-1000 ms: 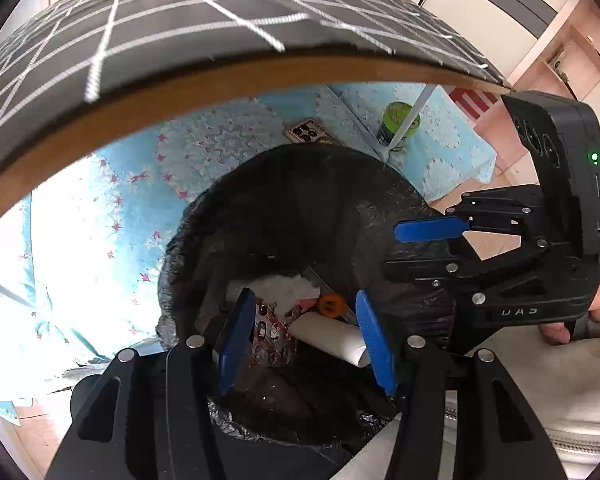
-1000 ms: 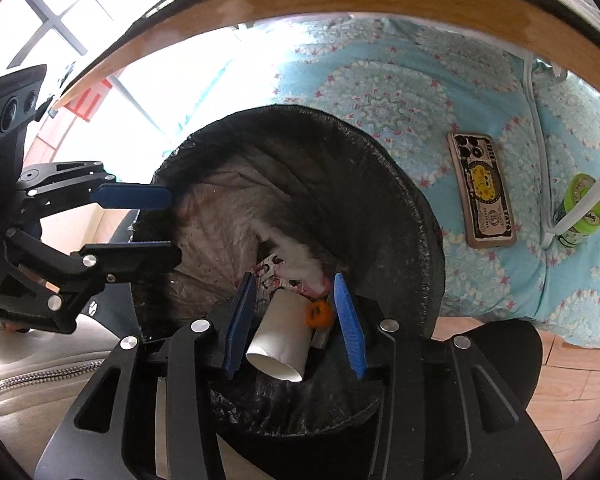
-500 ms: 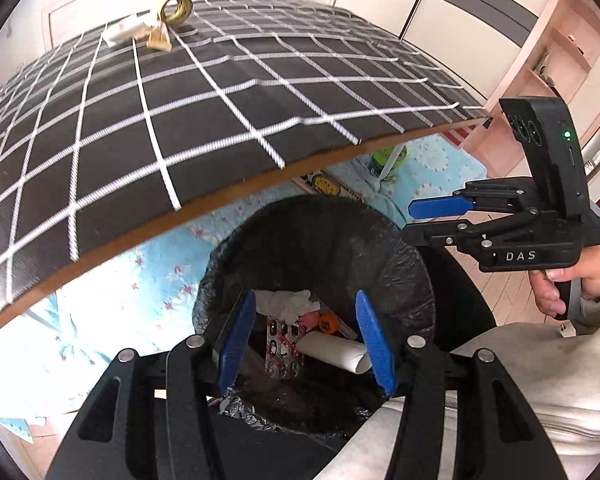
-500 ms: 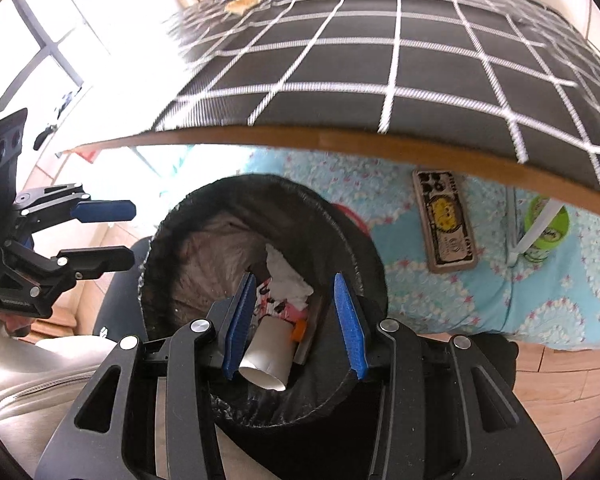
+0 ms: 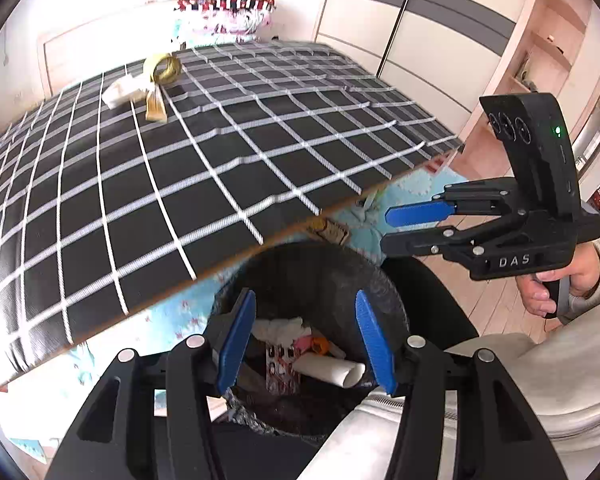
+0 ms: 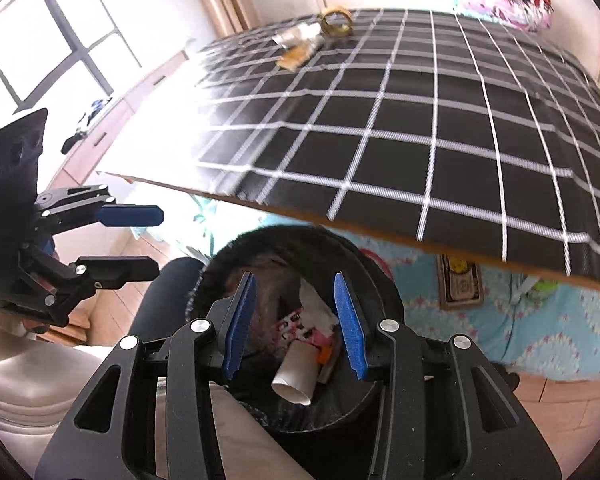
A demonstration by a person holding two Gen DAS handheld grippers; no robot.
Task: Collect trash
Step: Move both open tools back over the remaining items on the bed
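Now both grippers, left [image 5: 305, 340] and right [image 6: 296, 326], hang wide open and empty over the bin [image 5: 384, 280], which holds a paper roll [image 6: 296, 372] and wrappers. The remaining trash [image 5: 140, 90] lies far across the tabletop [image 5: 204, 160] — a long reach could clip its edge. Both grippers have risen from bin level a second ago to above the tabletop.

- A round bin lined with a black plastic bag [image 5: 384, 280] [image 6: 380, 288] is standing on the floor, partly under the table edge.
- A white cardboard tube [image 5: 332, 370] [image 6: 296, 372] is lying tilted inside it, among a crumpled white tissue [image 5: 278, 328] and a patterned wrapper [image 5: 282, 370].
- A gold tape roll [image 5: 166, 68] [image 6: 335, 23], a white crumpled wrapper [image 5: 122, 92] and a tan packet [image 5: 155, 110] are lying close together on the checked tabletop.
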